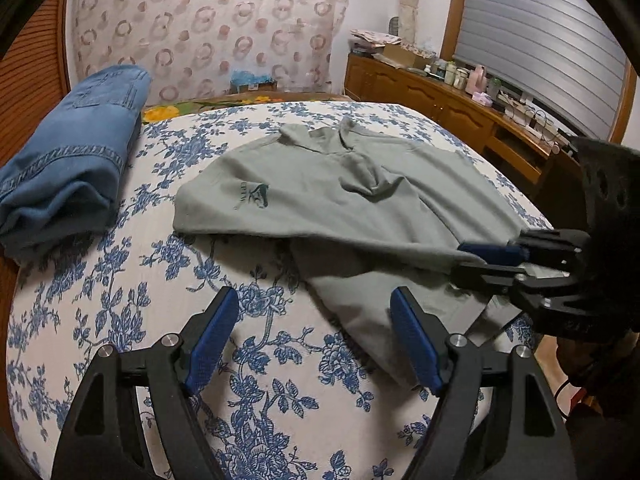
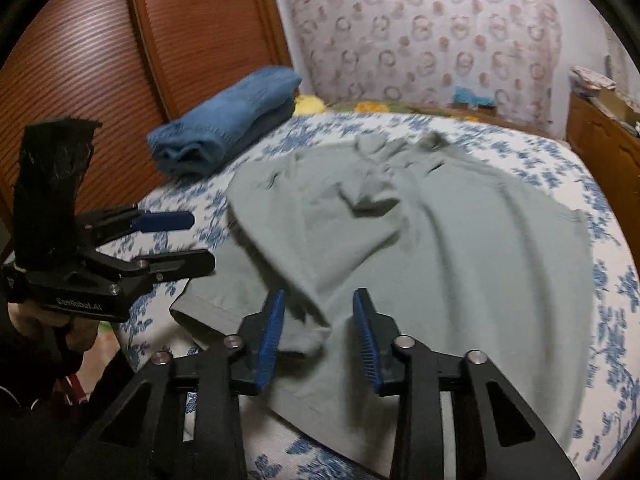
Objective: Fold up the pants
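Grey pants [image 1: 360, 196]: spread mid-frame on the bed [image 1: 120, 280], flat for folding.
Right claw [image 2: 318, 336]: nearly closed; fabric bunched between pads, probably to lift it.
Left claw [image 1: 314, 336]: open, empty, lower centre.
Folded jeans [image 1: 72, 152]: upper left, aside.

Grey-green garment [image 1: 320, 200] lies spread, partly folded, mid-bed (small dark logo); blue jeans [image 1: 76, 152] lie folded near the headboard.
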Motion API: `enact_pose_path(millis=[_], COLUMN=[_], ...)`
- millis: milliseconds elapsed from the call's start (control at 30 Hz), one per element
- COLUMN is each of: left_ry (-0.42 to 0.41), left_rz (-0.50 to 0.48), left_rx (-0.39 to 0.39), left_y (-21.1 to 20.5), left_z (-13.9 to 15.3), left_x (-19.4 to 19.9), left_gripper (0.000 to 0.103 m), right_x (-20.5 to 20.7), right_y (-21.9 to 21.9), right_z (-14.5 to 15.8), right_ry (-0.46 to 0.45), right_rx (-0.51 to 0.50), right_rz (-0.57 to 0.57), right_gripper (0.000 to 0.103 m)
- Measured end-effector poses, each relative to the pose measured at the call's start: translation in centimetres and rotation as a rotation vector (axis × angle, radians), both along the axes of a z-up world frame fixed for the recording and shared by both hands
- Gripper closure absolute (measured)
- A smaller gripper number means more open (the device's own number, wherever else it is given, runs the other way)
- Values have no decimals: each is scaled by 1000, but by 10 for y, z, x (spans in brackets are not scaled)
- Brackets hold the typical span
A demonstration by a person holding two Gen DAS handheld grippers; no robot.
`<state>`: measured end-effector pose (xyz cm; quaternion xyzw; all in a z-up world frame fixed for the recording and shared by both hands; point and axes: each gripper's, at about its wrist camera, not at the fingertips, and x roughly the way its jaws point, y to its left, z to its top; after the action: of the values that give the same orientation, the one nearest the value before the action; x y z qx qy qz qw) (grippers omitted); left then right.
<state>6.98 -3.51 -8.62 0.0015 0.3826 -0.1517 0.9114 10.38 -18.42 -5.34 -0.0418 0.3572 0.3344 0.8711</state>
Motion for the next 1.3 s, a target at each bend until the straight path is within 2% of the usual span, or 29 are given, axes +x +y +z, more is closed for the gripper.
enact_pose_path(millis=[33,100,300,433,633,1067,1300], left_ry=[-1,-6,-31,-50,-58,-40,-20], left_rz=[4,3,-25,-48,-84,-127,-140], left_rx=[-4,-11,-21,-21,-28,-26,-10], left_y=[1,0,-11,-24,-42,-65,-75], left_z=[0,1,8,15,21,13,5], left_x=[-1,-1,-1,3,8,4,2], left_gripper=[24,24,24,24,24,24,24], right_x=[1,-2,-11,-21,-47,-81,-79], right_y=[2,1,-24,-45,-81,-97,-105], right_z=[-1,5,41,61,76,63,36], right_ry=[-2,-18,-127,-201,-253,-221,-122], right_rx=[-14,-13,35,28,42,24,-13], right_rz=[2,5,-49,-103,-184,-277,-328], right_gripper=[95,100,100,100,100,100,100])
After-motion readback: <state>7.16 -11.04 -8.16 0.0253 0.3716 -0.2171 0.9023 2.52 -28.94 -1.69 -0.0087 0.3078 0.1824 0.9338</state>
